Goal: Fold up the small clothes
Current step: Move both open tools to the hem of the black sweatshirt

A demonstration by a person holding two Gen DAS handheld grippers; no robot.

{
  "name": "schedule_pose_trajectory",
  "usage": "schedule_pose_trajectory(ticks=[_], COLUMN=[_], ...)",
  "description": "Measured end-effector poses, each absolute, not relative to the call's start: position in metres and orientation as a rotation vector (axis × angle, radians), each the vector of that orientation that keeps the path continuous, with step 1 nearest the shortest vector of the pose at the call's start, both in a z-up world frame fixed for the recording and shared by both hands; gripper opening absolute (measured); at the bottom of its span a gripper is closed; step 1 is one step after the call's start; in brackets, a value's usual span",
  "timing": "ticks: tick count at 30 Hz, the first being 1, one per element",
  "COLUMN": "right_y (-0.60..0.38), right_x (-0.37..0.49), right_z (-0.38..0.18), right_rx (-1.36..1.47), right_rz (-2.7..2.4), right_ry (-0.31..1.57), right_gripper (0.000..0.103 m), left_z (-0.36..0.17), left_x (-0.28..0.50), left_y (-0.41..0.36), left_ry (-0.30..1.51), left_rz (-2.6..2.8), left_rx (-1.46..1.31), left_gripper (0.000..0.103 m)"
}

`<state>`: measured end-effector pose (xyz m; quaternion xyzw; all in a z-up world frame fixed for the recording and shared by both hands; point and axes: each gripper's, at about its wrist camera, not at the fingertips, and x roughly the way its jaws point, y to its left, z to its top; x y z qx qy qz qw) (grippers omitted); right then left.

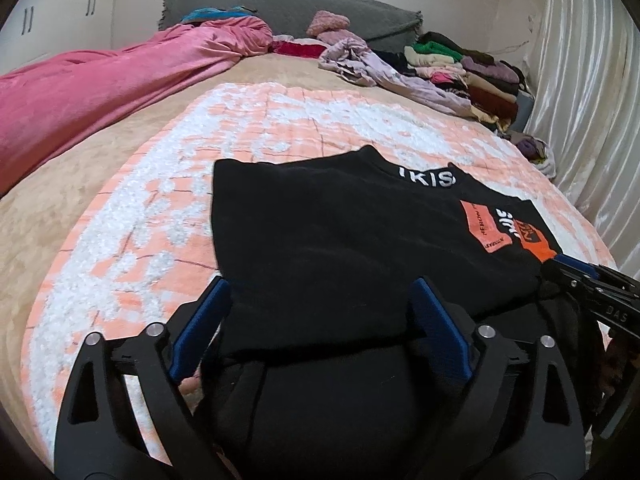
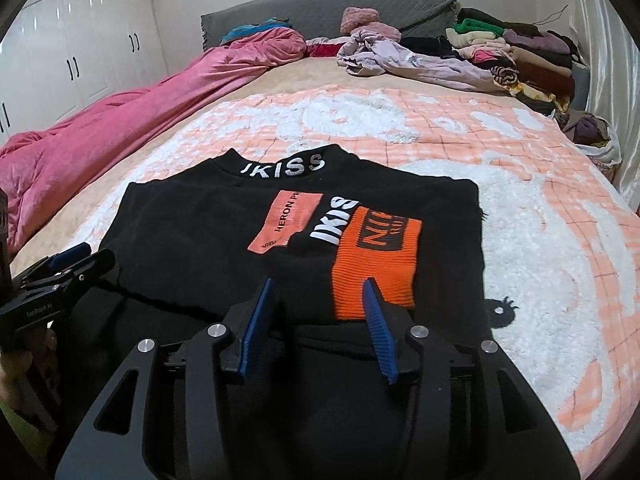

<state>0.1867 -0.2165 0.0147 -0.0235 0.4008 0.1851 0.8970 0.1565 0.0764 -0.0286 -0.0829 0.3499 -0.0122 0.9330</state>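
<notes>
Left gripper point(image 1: 320, 320) stands wide at 6 o'clock in its own view, blue pads either side of the near fold edge of the black top point(image 1: 340, 248) without pressing it. Right gripper point(image 2: 318, 322) is part-open, narrower than the left, its pads likewise clear of the cloth — so neither holds anything. Both hang over the near hem, probably because the lower part has just been laid up over the body and let go, which would put one fold done.

That top lies flat on the peach-and-white blanket point(image 2: 520, 240), collar pointing to 12 o'clock, its orange patches point(image 2: 376, 256) showing in the right wrist view at centre. What lies beneath the near fold is dark on dark; I cannot tell whether sleeves are tucked in there, and the cloth below both grippers is cut off by their frames.

Farther off, a pink duvet point(image 1: 100, 96) runs along 9 to 11 o'clock, and a stack of folded clothes point(image 2: 520, 64) sits at 1 o'clock by the curtain — likely where this one goes.
</notes>
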Motion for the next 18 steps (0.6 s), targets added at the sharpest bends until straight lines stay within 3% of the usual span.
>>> schedule_pose_trajectory(ticks=[13, 18], right_y=[-0.244, -0.257], right_x=[0.164, 0.154], right_z=[0.038, 0.044], right_rx=[-0.033, -0.034], right_rz=[0.369, 0.357], right_ry=[0.784, 0.771], right_gripper=[0.062, 0.063], left_z=[-0.019, -0.009], left_x=[0.136, 0.12], left_y=[0.086, 0.086], left_ry=[0.681, 0.656], left_rz=[0.008, 0.012], left_rx=[-0.197, -0.193], left_gripper=[0.093, 0.093])
